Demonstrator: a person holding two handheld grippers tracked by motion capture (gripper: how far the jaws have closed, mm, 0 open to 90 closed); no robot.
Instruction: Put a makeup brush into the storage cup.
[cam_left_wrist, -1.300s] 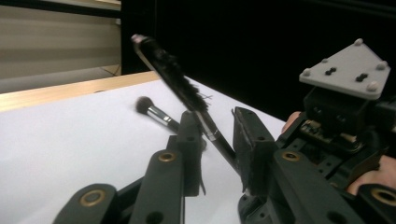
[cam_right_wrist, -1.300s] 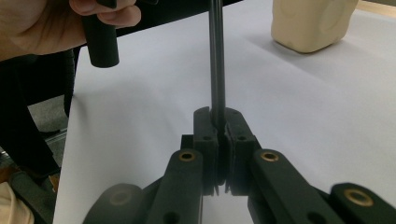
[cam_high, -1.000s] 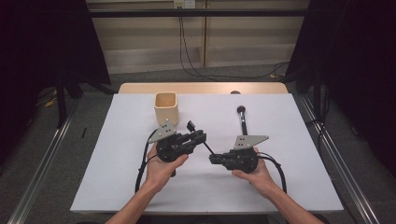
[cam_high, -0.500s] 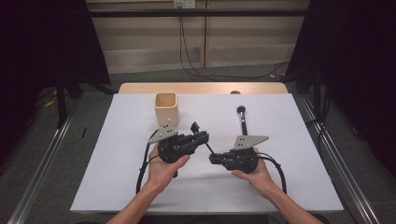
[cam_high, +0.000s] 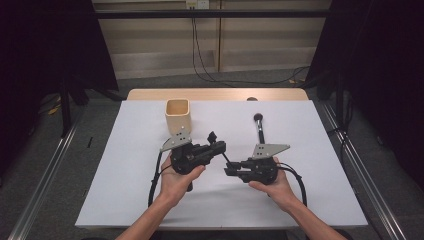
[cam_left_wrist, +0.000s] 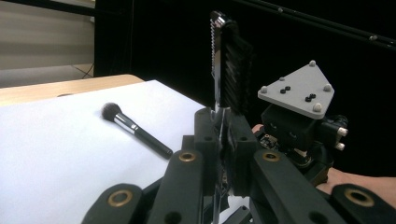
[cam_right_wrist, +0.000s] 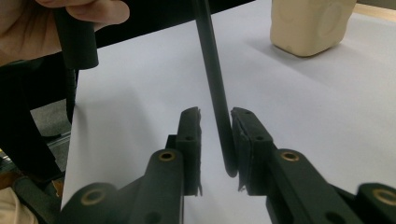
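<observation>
- A person sits at a white-covered table (cam_high: 125, 200) with a two-jaw gripper in each hand. The two grippers face each other near the table's middle.
- The left gripper (cam_left_wrist: 223, 135) is clamped shut on a slim black comb-brush (cam_left_wrist: 229, 70). Its toothed, bristled head stands up out of the jaws.
- The tool's long axis slants from that head down and across to the right gripper (cam_right_wrist: 215, 123). Its thin handle (cam_right_wrist: 215, 84) ends between the right jaws.
- The right gripper's jaws have just been opening. The handle tip lies against one pad, with a clear gap to the other, so it looks let go rather than pinched.
- The left gripper seems to carry the tool alone. To come free, it would have to draw the handle out lengthwise, away from the right jaws.
- A beige cup (cam_high: 177, 115) stands just beyond the left gripper, on the side away from the person, nearer to it than to the right gripper.
- A makeup brush (cam_high: 259, 127) lies flat beyond the right gripper, untouched.
</observation>
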